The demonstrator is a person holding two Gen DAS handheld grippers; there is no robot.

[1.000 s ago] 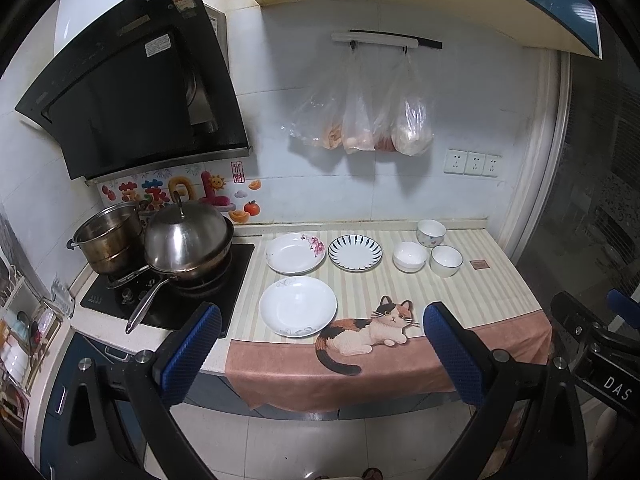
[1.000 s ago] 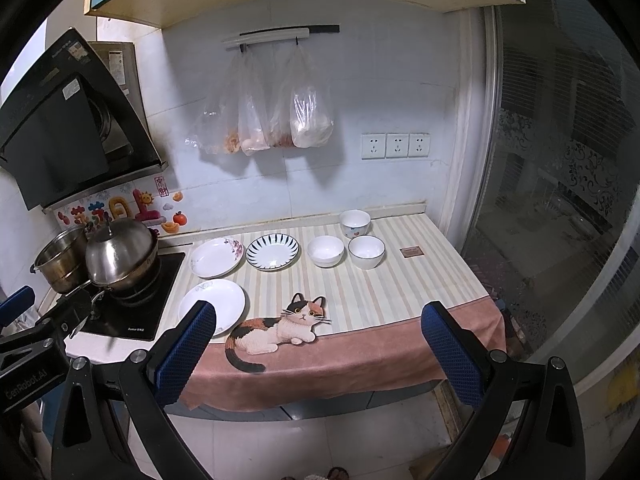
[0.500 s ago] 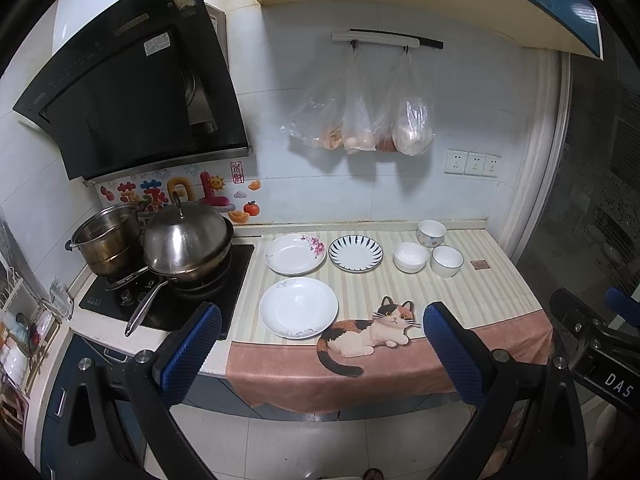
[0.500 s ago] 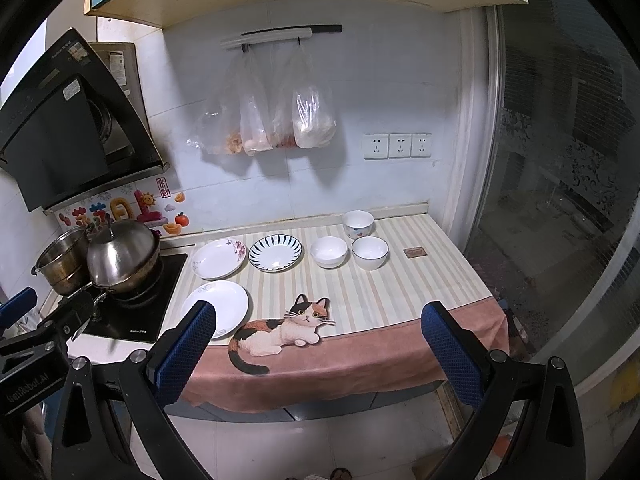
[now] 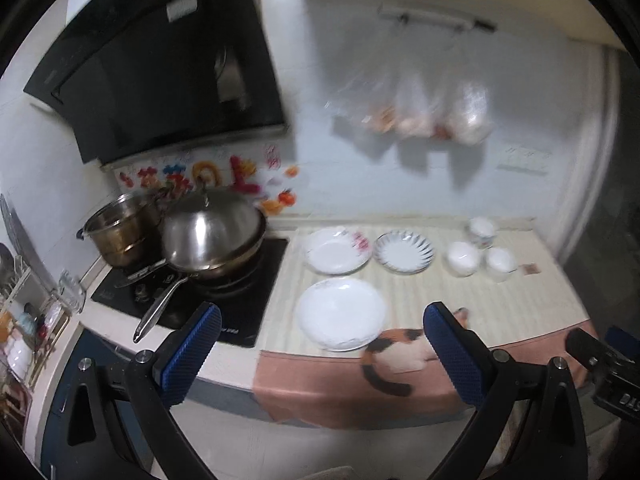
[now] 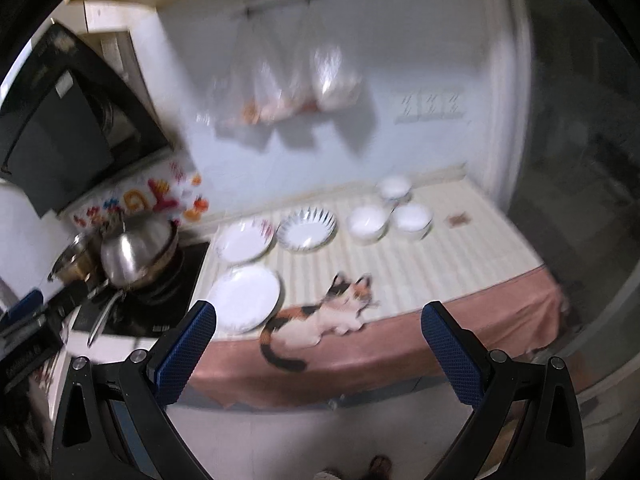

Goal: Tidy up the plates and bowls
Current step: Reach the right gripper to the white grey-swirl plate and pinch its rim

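Risk comes first from the left: the pan (image 5: pixel 212 240) on the stove (image 5: pixel 192 300) pokes its long handle (image 5: pixel 160 312) toward the near edge, just left of the plain plate (image 5: pixel 342 314), and I judge a low sweep of my left tool (image 5: pixel 320 354) could knock it. Both views are smeared, so I could misjudge my aim and chip a rim. The cloth (image 6: pixel 400 344) with its cat picture (image 6: pixel 320 316) hangs over the near edge of the surface (image 5: pixel 440 292); snagging it might drag the dishes.

My left tool is spread wide and empty, well short of the surface, with the plain plate just beyond the gap between its fingers. Farther back lie the flowered plate (image 5: pixel 336 250) and the striped plate (image 5: pixel 404 250), then three bowls (image 5: pixel 462 258) clustered at the far right. My right tool (image 6: pixel 318 350) is equally spread and empty, with the cat picture ahead of it and the bowls well apart, far and right.
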